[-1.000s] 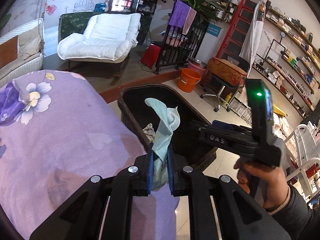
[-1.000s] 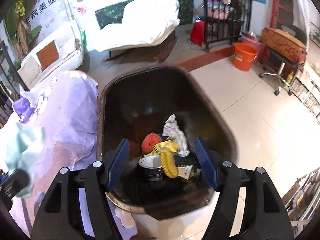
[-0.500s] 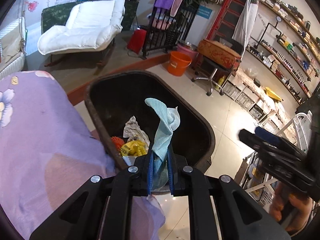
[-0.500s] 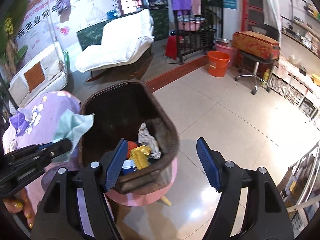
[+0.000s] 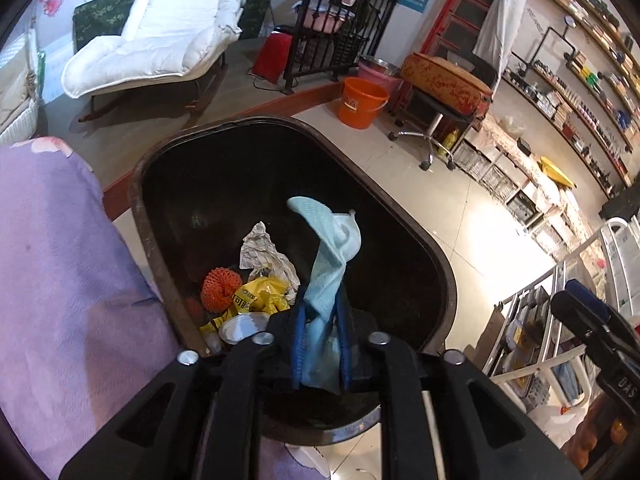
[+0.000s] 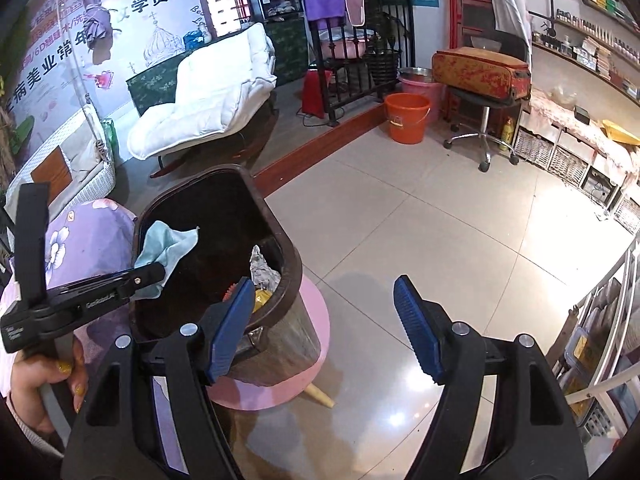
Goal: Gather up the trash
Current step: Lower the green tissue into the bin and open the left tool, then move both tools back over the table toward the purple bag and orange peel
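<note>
Your left gripper point(image 5: 321, 334) has just been opening, and the cloth point(image 5: 329, 276) sits loosely between its jaws, right over the bin point(image 5: 446, 280). It's light, floppy stuff, so it'll just drop or snag; pinch a bunched bit if regrabbing. Right gripper point(image 6: 322, 330) is wide open, empty.

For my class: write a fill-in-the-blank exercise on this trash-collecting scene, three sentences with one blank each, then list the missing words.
1. The left gripper hangs over the dark ____, which stands on a pink stool.
2. Between its jaws is a light ____ cloth.
3. The right gripper has ____ between its jaws.

Missing words: bin; blue; nothing
</note>
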The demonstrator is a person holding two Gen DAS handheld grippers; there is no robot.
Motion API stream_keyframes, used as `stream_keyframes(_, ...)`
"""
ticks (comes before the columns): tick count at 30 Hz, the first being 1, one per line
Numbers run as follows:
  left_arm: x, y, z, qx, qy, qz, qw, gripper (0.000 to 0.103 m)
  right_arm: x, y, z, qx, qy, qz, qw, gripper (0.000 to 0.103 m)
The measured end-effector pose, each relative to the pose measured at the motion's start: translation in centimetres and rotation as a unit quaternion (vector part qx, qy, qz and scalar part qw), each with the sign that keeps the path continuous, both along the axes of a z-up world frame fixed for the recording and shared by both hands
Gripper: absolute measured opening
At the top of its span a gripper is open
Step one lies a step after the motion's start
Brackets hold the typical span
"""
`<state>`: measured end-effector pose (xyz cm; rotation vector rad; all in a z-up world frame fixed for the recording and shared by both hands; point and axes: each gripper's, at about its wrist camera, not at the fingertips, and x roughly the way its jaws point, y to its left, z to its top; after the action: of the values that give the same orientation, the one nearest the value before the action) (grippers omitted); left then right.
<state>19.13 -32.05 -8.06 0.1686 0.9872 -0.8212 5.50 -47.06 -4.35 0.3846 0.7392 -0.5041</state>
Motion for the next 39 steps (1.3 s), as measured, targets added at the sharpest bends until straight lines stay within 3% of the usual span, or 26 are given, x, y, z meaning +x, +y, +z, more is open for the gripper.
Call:
stream_keyframes(1, 0.0, -0.2, 0.1, 0.004, -0.006, -0.001, 1.0, 0.049, -0.1, 0.0, -0.1, 0.0, -0.001, -0.001, 1.0, 0.072)
stream_keyframes(3, -0.3, -0.1, 0.5, -0.003, -0.025, 0.006, 0.9997, 0.075, 0.0, -0.2, -0.2, 0.001, 0.001, -0.003, 1.0, 0.075)
stream_keyframes(4, -0.5, 0.1, 0.7, -0.009, -0.032, 0.009, 0.9994, 0.078, 0.0, -0.3, -0.1, 0.001, -0.001, -0.004, 1.0, 0.077)
stream_keyframes(15, -2.1, 1.9, 3.4, -0.024, -0.073, 0.007, 0.997, 0.082, 0.3, 0.3, -0.3, 0.002, -0.002, 0.003, 1.0, 0.081)
stream_keyframes(23, -4.0, 5.3, 5.2, -0.024, -0.114, 0.037, 0.9925, 0.085, 1.3, 1.9, -0.1, 0.002, -0.008, 0.034, 0.999, 0.081)
stream_keyframes(31, -3.9, 11.2, 5.7, -0.012, -0.124, 0.098, 0.9874, 0.085, 3.8, 5.9, 0.6, 0.008, -0.017, 0.104, 0.994, 0.081)
stream_keyframes(39, -3.4, 19.3, 5.5, -0.018, -0.108, 0.193, 0.9751, 0.085, 6.4, 10.8, 0.9, 0.022, -0.014, 0.176, 0.984, 0.081)
